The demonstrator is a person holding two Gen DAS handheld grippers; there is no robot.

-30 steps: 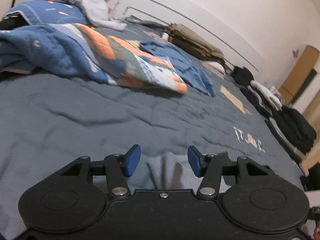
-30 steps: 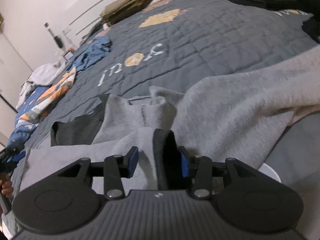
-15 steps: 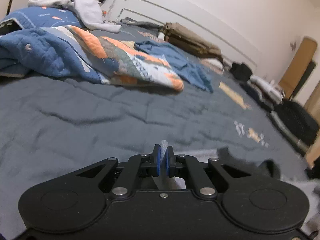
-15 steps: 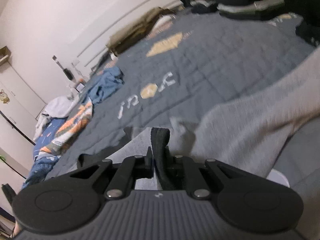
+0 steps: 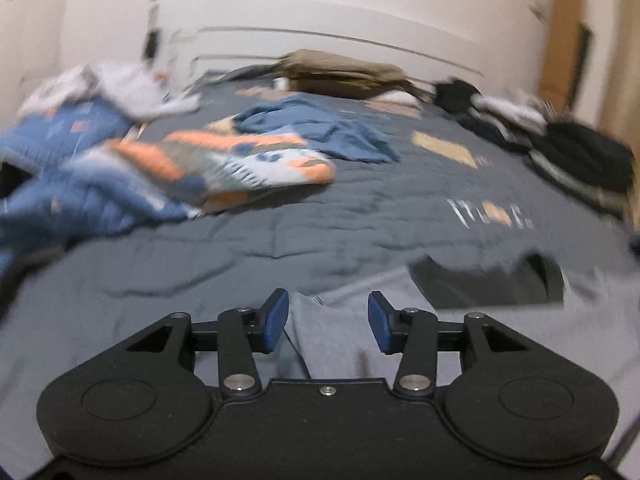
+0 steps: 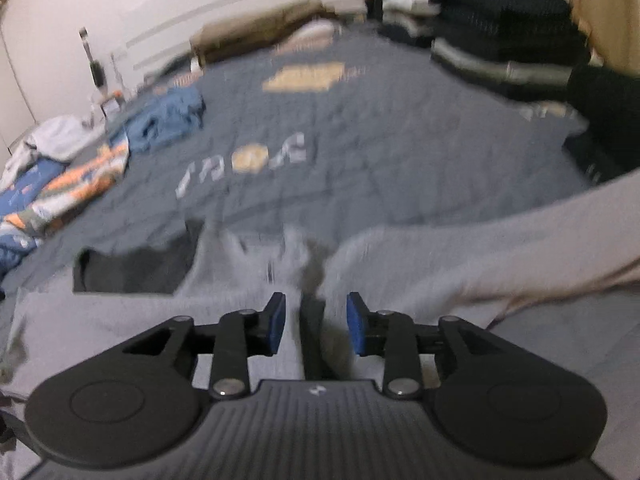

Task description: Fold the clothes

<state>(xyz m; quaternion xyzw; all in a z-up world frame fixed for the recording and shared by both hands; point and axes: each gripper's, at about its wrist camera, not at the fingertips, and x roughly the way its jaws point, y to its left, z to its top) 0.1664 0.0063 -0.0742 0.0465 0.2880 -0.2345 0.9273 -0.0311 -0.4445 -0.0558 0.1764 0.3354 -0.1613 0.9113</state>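
My left gripper [image 5: 328, 322] open over a grey fold of the sweatshirt [image 5: 332, 332], my right gripper [image 6: 316, 322] open around its dark cuff [image 6: 312, 328], sweatshirt spread on the bed [image 6: 400, 152] before me, folded pile [image 6: 508, 32] far right

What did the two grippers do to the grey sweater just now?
Both let go. Half a second ago the left gripper and right gripper were pinched shut on the grey sweater; now both are open, with the cloth loose between the pads. The sweater lies on the dark grey quilt. The colourful blanket and the folded stack stayed put.
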